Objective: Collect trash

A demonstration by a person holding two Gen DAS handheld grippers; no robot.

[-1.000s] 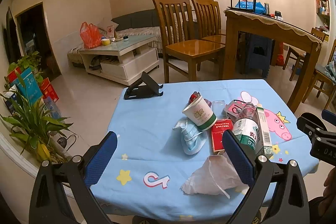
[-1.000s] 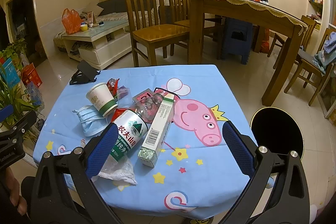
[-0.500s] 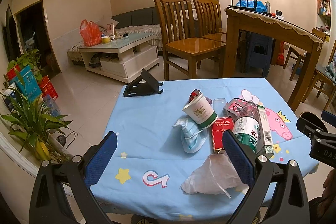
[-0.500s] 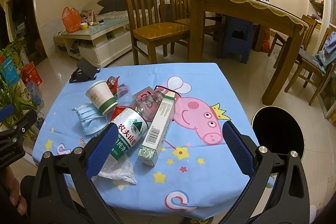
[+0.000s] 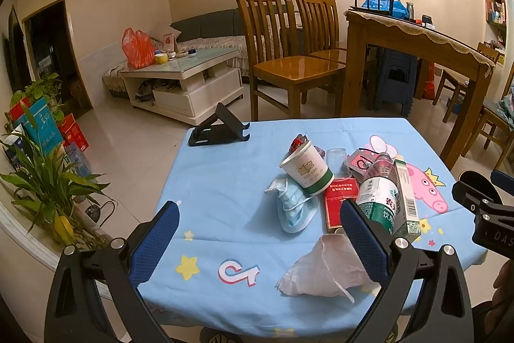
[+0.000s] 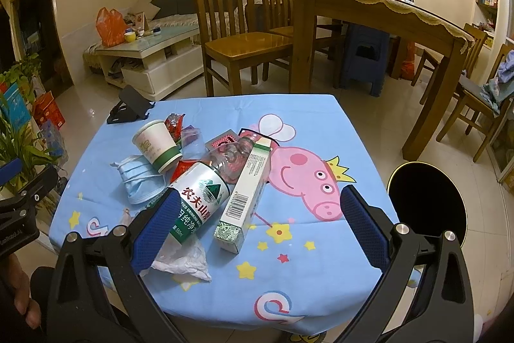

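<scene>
Trash lies heaped on a small table with a blue cartoon cloth (image 5: 225, 182) (image 6: 321, 124): a paper cup (image 5: 306, 167) (image 6: 157, 145), a blue face mask (image 5: 294, 209) (image 6: 139, 180), a red packet (image 5: 340, 201), a plastic water bottle (image 5: 379, 192) (image 6: 205, 188), a long green-white carton (image 5: 406, 195) (image 6: 247, 188) and a crumpled tissue (image 5: 324, 269) (image 6: 183, 257). My left gripper (image 5: 257, 243) is open and empty above the table's near edge, beside the tissue. My right gripper (image 6: 257, 230) is open and empty, over the carton's near end.
A black phone stand (image 5: 220, 130) (image 6: 130, 108) sits at the table's far left corner. A round black bin (image 6: 427, 201) stands on the floor to the right. Wooden chairs (image 5: 286, 53), a dining table (image 5: 414, 44), a coffee table (image 5: 183, 79) and plants (image 5: 41, 169) surround it.
Both grippers have moved slightly forward towards the heap; both stay open and empty. The trash has not moved.
</scene>
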